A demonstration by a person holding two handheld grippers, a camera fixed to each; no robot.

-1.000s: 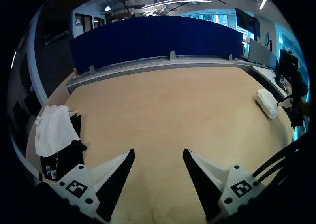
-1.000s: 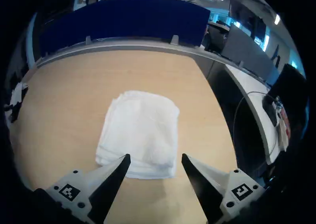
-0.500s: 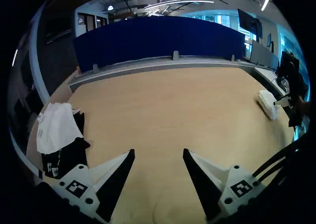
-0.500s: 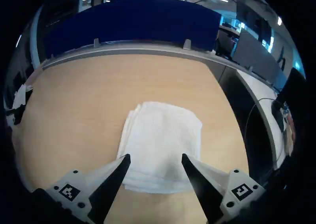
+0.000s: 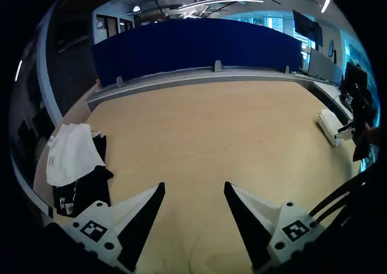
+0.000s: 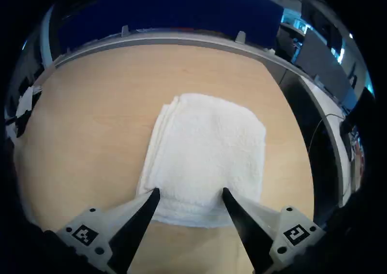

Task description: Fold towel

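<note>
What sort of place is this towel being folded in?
Probably an open-plan office: the towel lies on a long wooden desk with a blue divider screen along its far edge, monitors stand at neighbouring desks, and strip lights hang overhead.

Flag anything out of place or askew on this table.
The folded towel lies flat and tidy on the table. The one untidy thing: a rumpled white and black cloth heap at the table's left edge.
</note>
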